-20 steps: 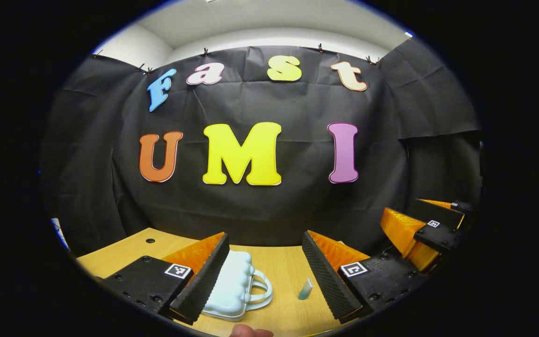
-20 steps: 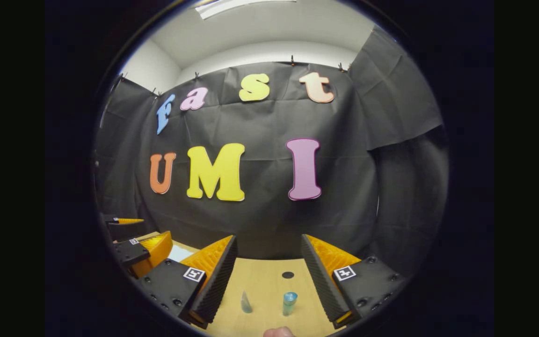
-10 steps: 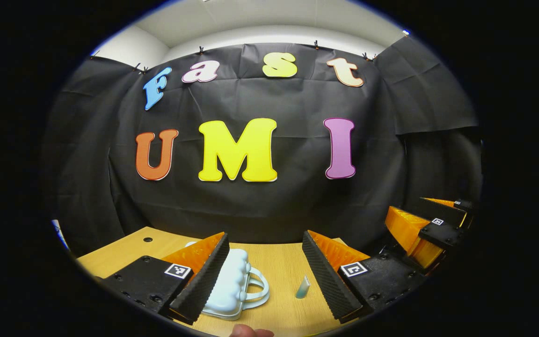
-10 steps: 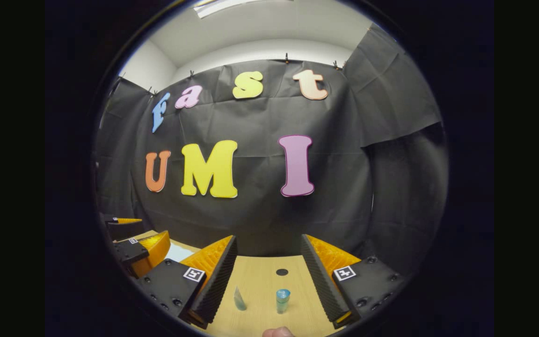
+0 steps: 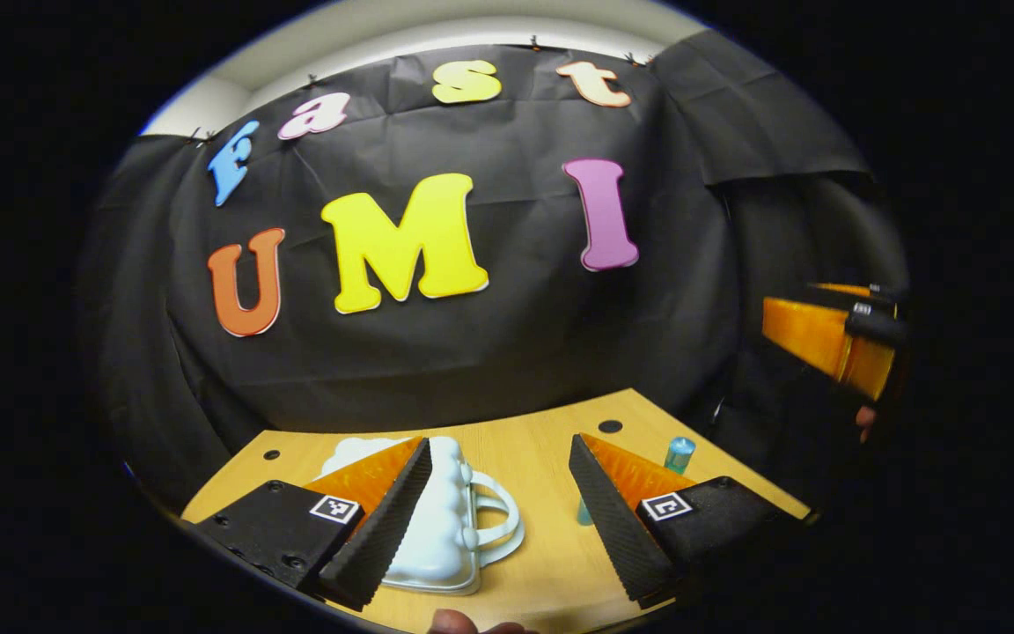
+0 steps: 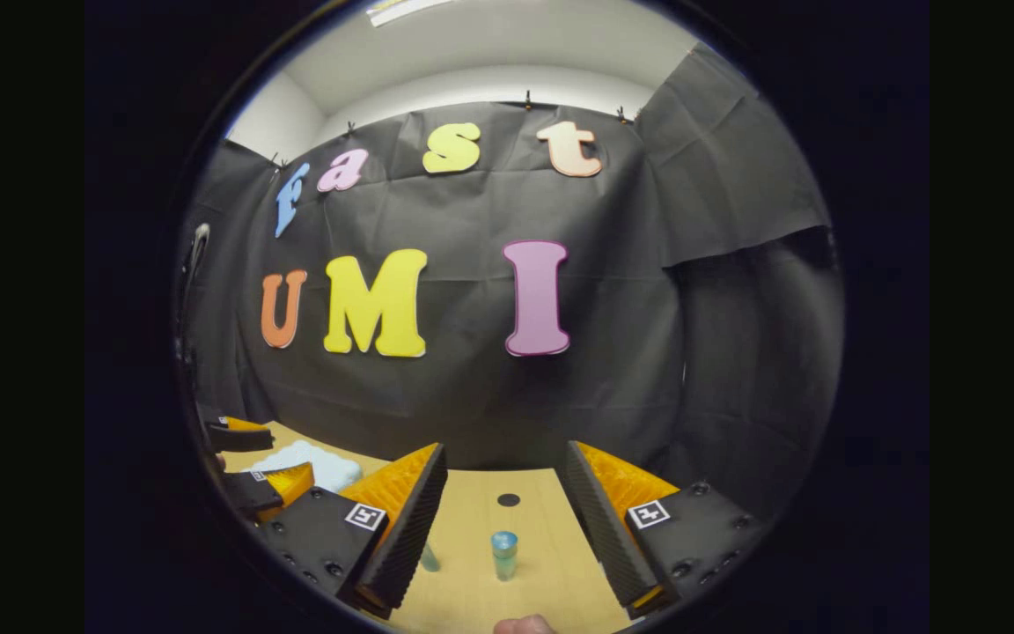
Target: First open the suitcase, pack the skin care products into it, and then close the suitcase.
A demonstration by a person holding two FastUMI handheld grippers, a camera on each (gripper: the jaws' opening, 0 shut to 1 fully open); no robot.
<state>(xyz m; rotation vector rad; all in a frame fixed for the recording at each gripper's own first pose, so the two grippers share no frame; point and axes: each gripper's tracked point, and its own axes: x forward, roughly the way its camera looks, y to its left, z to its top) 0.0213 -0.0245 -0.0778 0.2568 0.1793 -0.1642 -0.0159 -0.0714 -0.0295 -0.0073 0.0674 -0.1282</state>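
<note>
On the wooden worktop (image 5: 551, 563) your left tool (image 5: 498, 519) has tipped down toward the closed pale-blue bumpy plastic suitcase (image 5: 441, 519), jaws wide and empty like the right tool (image 6: 507, 528), so opening hasn't started.

Between left gripper (image 5: 494, 519) fingers: suitcase (image 5: 437, 519) at the left finger, handle jutting into the gap; bare table (image 5: 542, 563) beside it.
Right of handle: small tube (image 5: 584, 512), touching nothing.
Between right gripper (image 6: 500, 528) fingers: bottle (image 6: 503, 553) upright mid-gap, bare wood around.
</note>
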